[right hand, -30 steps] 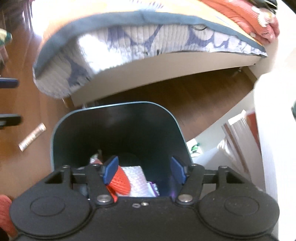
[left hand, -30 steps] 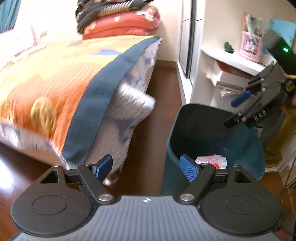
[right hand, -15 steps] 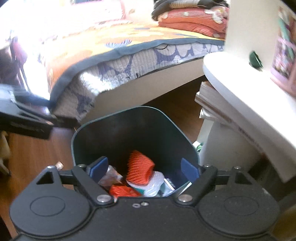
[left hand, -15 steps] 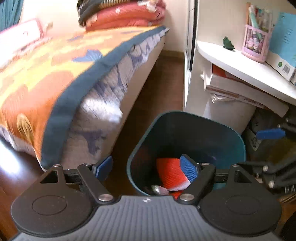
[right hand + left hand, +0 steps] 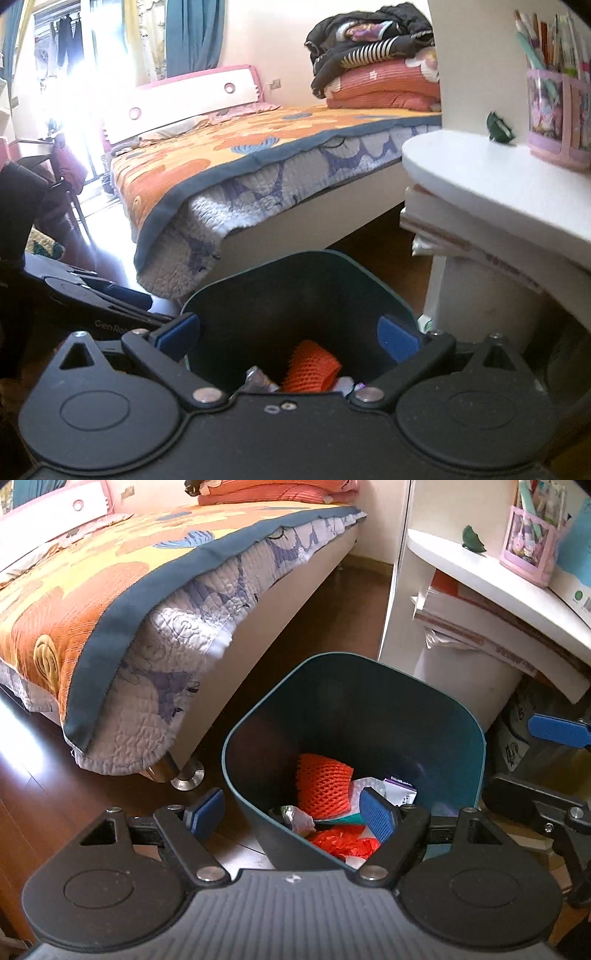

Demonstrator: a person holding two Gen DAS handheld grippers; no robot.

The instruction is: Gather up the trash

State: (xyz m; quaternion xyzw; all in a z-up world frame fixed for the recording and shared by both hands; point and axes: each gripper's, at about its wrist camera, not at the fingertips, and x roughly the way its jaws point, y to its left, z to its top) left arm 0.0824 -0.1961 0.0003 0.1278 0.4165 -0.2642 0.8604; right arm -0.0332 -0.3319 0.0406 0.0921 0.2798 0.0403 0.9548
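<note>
Teal trash bin [image 5: 369, 716] stood on floor between bed [image 5: 110, 590] and white table [image 5: 480, 576], within reach. Orange foam net [image 5: 323, 786] and wrappers lodged inside. Right gripper [image 5: 290, 334] poised over bin, fingers opening, nothing between. Left gripper [image 5: 291, 814] fingers spread, empty, straddling bin's near rim.

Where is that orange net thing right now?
The orange net lies inside the dark green bin on the floor, on top of other scraps. In the left view the bin stands between the bed on its left and the white desk on its right.
</note>
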